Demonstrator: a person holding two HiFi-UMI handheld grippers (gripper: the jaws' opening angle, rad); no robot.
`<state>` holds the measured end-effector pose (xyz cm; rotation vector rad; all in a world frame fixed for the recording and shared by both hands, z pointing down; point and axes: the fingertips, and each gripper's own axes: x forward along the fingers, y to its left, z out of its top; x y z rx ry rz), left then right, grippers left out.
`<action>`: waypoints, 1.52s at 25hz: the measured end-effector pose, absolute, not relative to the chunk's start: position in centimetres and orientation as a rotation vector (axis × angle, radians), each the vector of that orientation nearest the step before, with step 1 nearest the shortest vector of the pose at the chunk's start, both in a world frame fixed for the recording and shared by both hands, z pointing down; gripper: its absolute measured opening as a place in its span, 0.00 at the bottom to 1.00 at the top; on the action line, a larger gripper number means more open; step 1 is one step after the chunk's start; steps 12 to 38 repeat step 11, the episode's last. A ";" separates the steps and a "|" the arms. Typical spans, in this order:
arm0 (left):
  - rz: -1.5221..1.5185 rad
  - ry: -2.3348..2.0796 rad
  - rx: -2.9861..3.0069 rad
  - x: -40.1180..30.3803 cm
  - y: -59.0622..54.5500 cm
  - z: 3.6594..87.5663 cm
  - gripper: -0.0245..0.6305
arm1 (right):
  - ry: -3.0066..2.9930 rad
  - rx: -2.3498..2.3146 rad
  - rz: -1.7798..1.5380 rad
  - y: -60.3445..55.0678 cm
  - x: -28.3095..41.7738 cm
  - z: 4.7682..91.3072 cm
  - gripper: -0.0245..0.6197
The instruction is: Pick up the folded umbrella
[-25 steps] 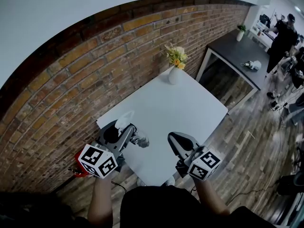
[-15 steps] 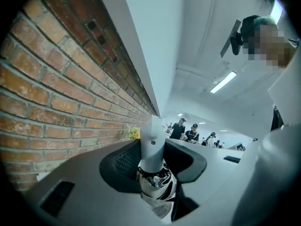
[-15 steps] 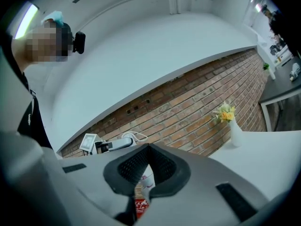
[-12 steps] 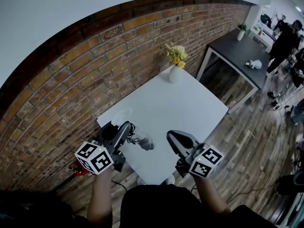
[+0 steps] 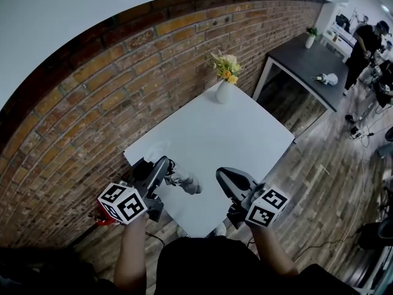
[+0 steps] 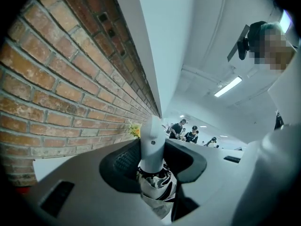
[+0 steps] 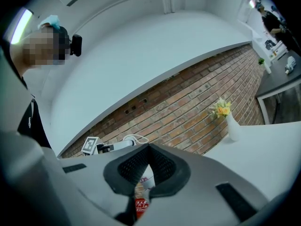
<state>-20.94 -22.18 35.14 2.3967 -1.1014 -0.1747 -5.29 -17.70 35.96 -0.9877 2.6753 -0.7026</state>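
- Holding step: left gripper (image 5: 164,166) is clamped on the umbrella (image 5: 182,181) near its white handle, over the near-left corner of the desk (image 5: 233,134).
- Right gripper (image 5: 225,177) closed with nothing in it, just right of the umbrella.
- Pick-up looks mostly done; next move likely needs a clean lift with firm grip.
- Versus earlier frame: left gripper rolled slightly, umbrella turned with it; places barely changed.

The vase (image 5: 225,93) stands at the table's (image 5: 236,141) far corner, the umbrella (image 5: 183,182) seemingly over its near left.
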 end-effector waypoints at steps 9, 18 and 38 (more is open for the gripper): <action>-0.178 -1.097 2.346 -20.8 -22.5 36.5 0.29 | 2.677 -1.006 -0.724 -17.8 -4.7 36.7 0.07; -0.185 -1.093 2.339 -20.9 -22.5 36.7 0.29 | 2.678 -1.009 -0.726 -17.9 -4.7 36.8 0.07; -0.185 -1.093 2.339 -20.9 -22.5 36.7 0.29 | 2.678 -1.009 -0.726 -17.9 -4.7 36.8 0.07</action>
